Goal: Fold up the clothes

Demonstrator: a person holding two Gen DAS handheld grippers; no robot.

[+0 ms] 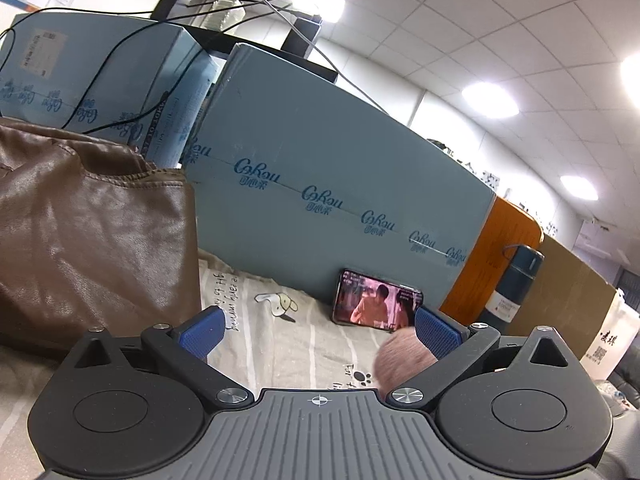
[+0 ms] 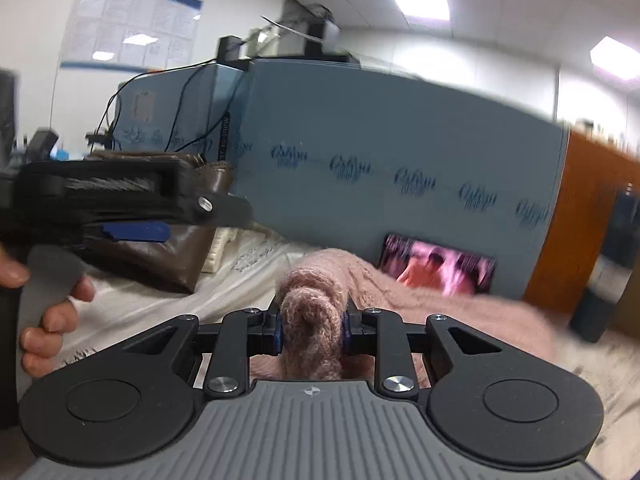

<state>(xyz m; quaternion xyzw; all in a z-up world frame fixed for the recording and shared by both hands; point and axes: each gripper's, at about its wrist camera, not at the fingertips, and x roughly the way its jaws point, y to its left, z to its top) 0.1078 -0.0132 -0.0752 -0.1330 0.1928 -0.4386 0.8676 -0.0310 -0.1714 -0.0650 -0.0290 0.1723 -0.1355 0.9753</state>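
Surroundings: two blue cartons (image 1: 340,160), one phone (image 1: 376,300), one brown leather bag (image 1: 92,220).
Left gripper (image 1: 318,330): fingers apart.
Right gripper (image 2: 312,330): clamped on pink sweater (image 2: 420,292).

Left gripper (image 1: 318,330): black linkage arms, silver screw heads at pivots, blue ribbed finger pads (image 1: 436,334). Two round black discs flank a grey ribbed centre plate (image 1: 320,436) with a small white crosshair mark near its far edge. Triangular cut-outs in the outer black arms.

Right gripper (image 2: 312,330): same build, with black arms, silver screws, a grey ribbed plate, a crosshair mark and blue pads only partly visible.

In the right wrist view, the left gripper appears side-on, black with a blue pad and grey handle; the bare-skinned left hand (image 2: 44,308) has short nails.
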